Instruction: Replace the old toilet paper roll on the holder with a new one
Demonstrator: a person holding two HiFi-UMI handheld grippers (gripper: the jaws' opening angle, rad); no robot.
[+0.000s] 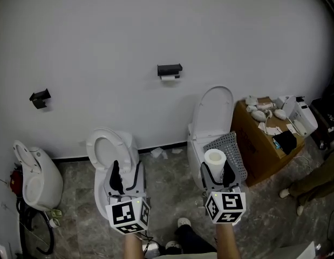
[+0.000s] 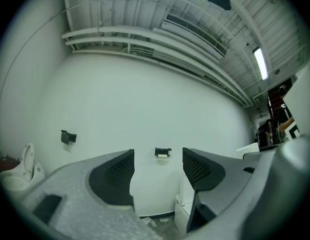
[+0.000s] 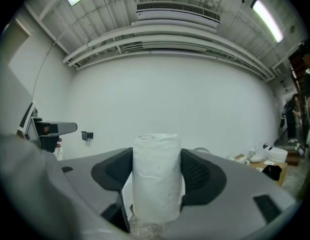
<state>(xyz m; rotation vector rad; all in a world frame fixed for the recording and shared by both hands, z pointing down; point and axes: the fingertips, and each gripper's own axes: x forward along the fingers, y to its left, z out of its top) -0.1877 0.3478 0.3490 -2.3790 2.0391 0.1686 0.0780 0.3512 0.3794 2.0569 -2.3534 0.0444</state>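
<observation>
White paper, the new roll (image 3: 156, 179), stands upright, pinched between the jaws of my right gripper (image 3: 156, 166). My left gripper (image 2: 158, 171) is spread wide with nothing between its jaws, and it faces the holder (image 2: 163, 152), which is well apart from both. A remnant of the old roll (image 1: 168, 77) seems to hang there. Step in hand, as I judge it: the approach. Next, my free left must close in and strip the old roll before the new one goes on.

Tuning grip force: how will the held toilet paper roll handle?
Probably soft: the toilet paper roll looks fluffy, so hard squeezing may dent it. Likely light for its bulk, being wound tissue. A cylinder upright between the jaws, it would probably roll if laid sideways.
</observation>
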